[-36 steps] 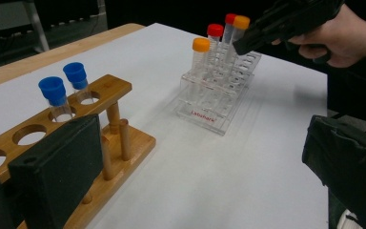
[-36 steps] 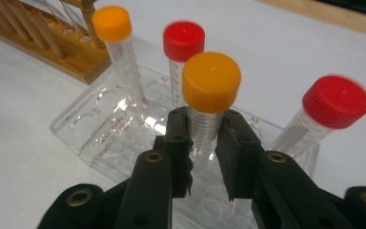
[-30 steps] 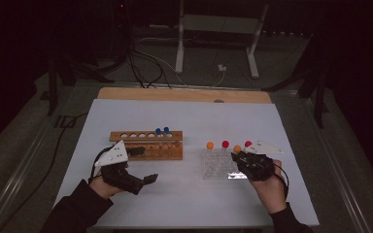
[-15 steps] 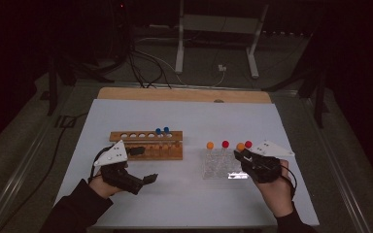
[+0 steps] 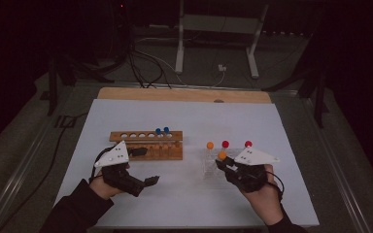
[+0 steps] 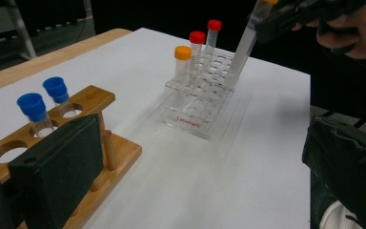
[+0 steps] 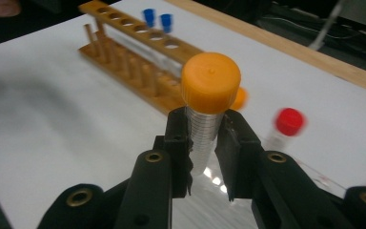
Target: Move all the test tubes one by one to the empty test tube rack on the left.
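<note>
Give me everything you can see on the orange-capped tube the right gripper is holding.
The held tube is a clear plastic tube with printed graduation lines and a ribbed orange screw cap. The right gripper is shut on it just below the cap, black jaws pressing either side. In the left gripper view it hangs tilted, cap leaning toward the hand, its lower end over the far side of the clear plastic rack; whether the tip still sits in a hole I cannot tell. It looks empty. Nothing else touches it.

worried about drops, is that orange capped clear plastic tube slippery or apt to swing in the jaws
Probably slick: the orange-capped clear plastic tube looks smooth and glossy. It may pivot, since the right hand-held gripper pinches only just under the cap. Seemingly empty, so likely light.
</note>
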The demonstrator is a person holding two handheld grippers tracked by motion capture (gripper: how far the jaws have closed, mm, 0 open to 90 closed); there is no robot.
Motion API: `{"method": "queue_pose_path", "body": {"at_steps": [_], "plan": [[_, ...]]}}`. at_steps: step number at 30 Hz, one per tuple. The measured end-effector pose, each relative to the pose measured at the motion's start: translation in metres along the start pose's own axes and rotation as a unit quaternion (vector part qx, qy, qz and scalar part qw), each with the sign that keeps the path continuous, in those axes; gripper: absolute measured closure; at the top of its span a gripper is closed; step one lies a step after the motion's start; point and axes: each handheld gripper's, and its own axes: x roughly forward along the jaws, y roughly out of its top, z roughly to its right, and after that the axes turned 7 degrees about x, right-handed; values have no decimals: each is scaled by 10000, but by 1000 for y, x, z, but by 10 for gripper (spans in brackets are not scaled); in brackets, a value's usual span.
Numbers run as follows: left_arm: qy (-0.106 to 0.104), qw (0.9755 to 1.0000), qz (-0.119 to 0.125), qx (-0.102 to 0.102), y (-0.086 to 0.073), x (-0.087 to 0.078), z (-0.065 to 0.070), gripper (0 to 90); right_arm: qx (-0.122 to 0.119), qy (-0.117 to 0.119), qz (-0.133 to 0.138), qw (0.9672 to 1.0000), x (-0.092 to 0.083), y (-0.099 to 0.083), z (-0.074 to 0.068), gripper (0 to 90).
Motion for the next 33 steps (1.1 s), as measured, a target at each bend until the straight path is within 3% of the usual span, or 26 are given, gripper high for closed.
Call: {"method": "queue_pose_path", "body": {"at_steps": [12,16,21,23,26,31,33], "plan": [[-166,9997,140,69,12,4,13,16,-278,497,-405,9976,38,-10,-33,749],[-191,9997,71,143,17,9,20,22,-373,605,-495,9962,47,-11,-42,749],[-218,9994,151,230,19,14,26,72,-412,731,-527,9951,53,-11,-50,749],[-306,9992,170,172,18,17,26,83,-408,785,-554,9945,56,-12,-53,749],[-271,9993,167,174,17,20,27,159,-452,849,-595,9936,60,-13,-59,749],[-197,9994,219,194,17,24,28,189,-492,945,-619,9924,63,-12,-64,748],[-194,9994,235,186,16,25,28,240,-492,968,-620,9922,64,-12,-65,749]]}}
